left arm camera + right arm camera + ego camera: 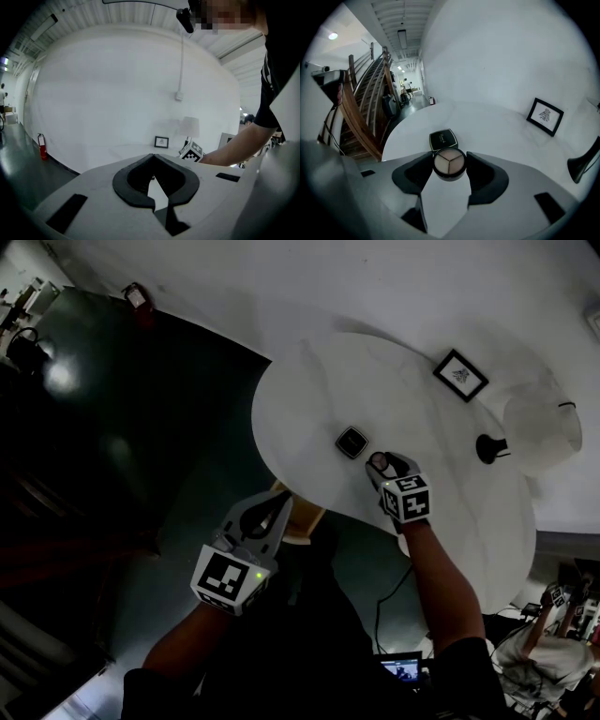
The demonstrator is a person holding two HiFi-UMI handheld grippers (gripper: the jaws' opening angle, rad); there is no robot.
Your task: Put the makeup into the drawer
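The round compact (pixel 380 463) sits pinched between the two pads of my right gripper (pixel 449 165), pans facing up, over the near part of the round table (pixel 309 399). I can't tell whether it is clear of the top. Being round, it has no long axis to line up. The square compact (pixel 352 442) lies flat just beyond it, toward the table's middle and apart from it. My left gripper (pixel 272 515) is at the table's near edge, jaws pressed together at the tips with nothing seen between them. A tan piece (pixel 307 521) beside it, under that edge, is probably the drawer. So the carry runs back toward me and leftward, and the right hand has the load
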